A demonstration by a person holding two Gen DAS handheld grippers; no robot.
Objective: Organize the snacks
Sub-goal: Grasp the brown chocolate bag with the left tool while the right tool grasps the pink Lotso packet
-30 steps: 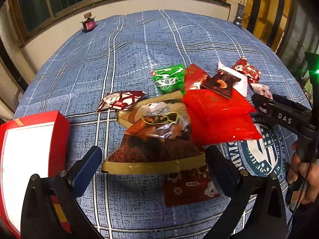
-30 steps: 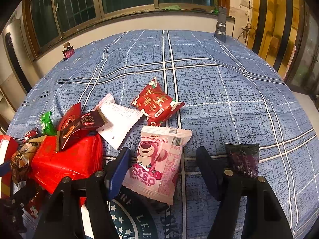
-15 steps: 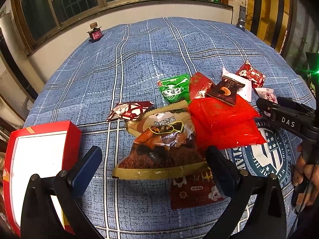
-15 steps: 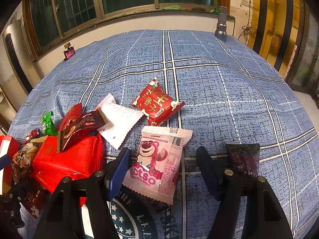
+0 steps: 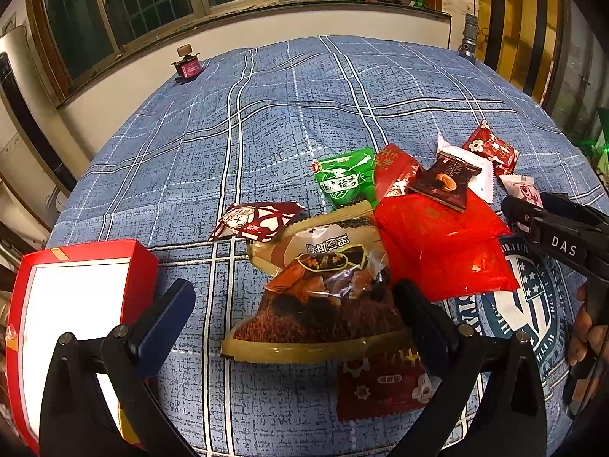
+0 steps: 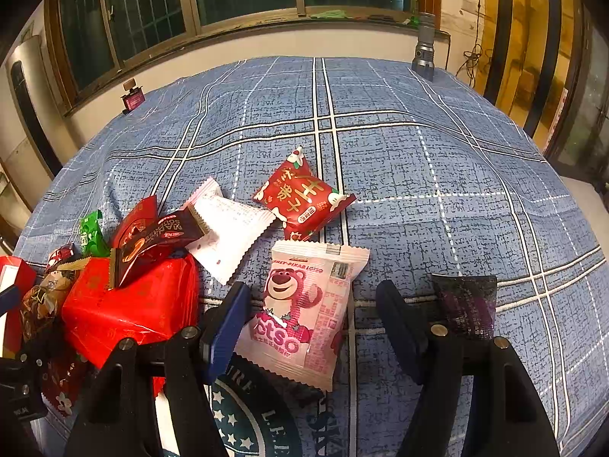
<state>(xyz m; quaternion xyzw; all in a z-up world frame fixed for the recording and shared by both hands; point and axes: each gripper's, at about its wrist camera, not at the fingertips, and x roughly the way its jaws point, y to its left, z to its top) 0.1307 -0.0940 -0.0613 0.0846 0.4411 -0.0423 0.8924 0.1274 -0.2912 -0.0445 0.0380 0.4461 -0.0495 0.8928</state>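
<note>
A heap of snack packets lies on the blue checked cloth (image 5: 266,122). My left gripper (image 5: 295,316) is open and empty, its fingers either side of a brown and gold nut bag (image 5: 323,297). A big red packet (image 5: 441,243) lies right of the bag, a green packet (image 5: 344,179) behind it. A red box (image 5: 76,304) stands at the left. My right gripper (image 6: 314,320) is open and empty, above a pink bear packet (image 6: 304,312). A red strawberry packet (image 6: 302,198) and a white packet (image 6: 228,228) lie beyond it.
A dark purple packet (image 6: 466,304) lies by my right finger. A small maroon bottle (image 5: 186,66) and a grey flashlight (image 6: 424,49) stand at the table's far edge, below the window wall. A round blue and white emblem (image 5: 521,304) shows on the cloth.
My left gripper has drawn back and risen, so the nut bag and heap sit lower in its view. The right gripper has hardly moved.
</note>
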